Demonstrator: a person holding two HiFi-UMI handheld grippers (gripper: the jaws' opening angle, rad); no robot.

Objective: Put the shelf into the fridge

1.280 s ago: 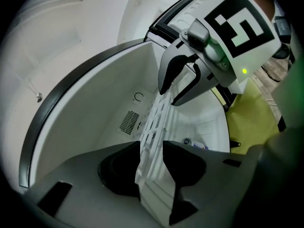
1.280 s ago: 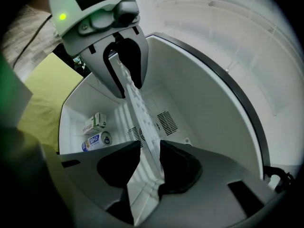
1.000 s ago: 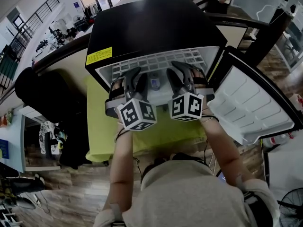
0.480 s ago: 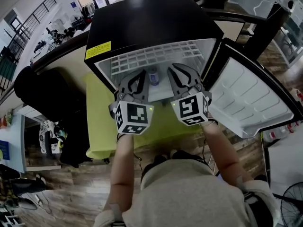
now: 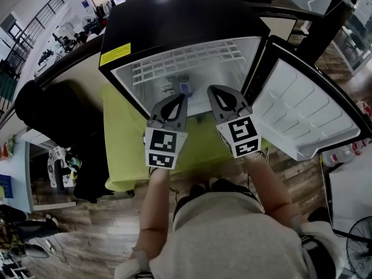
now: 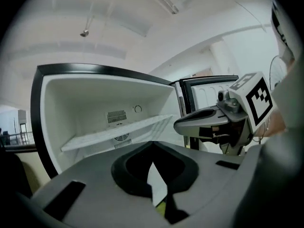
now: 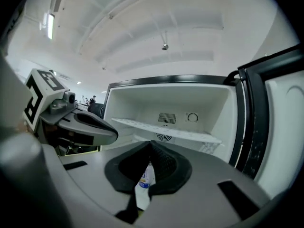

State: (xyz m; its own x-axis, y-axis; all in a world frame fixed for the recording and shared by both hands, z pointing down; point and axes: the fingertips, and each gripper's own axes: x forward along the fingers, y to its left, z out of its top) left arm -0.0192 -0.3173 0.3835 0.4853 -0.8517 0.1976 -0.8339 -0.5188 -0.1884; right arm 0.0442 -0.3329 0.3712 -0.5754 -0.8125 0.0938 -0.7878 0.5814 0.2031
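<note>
The shelf [image 5: 185, 61] lies inside the fridge [image 5: 174, 13], a white grid spanning the cabinet from side wall to side wall in the upper part of the compartment. Both gripper views show it level and running back to the fridge's rear wall. Below it, on the fridge floor, stands a small bottle [image 5: 185, 88]. The fridge door [image 5: 299, 112] hangs wide open at the fridge's right side. The left gripper [image 5: 176, 97] and the right gripper [image 5: 216, 89] hover side by side just outside the fridge opening, in front of its lower edge, neither touching the shelf. Each claw is clenched on nothing: the jaws meet tip to tip, and the slit below the tips shows only the fridge interior beyond. Judging from this, the main work looks done, with the shelf seated and free of both claws. What may remain is a check that it sits fully in its side rails, which cannot be made out here, and perhaps closing the door, though the task does not ask for that
</note>
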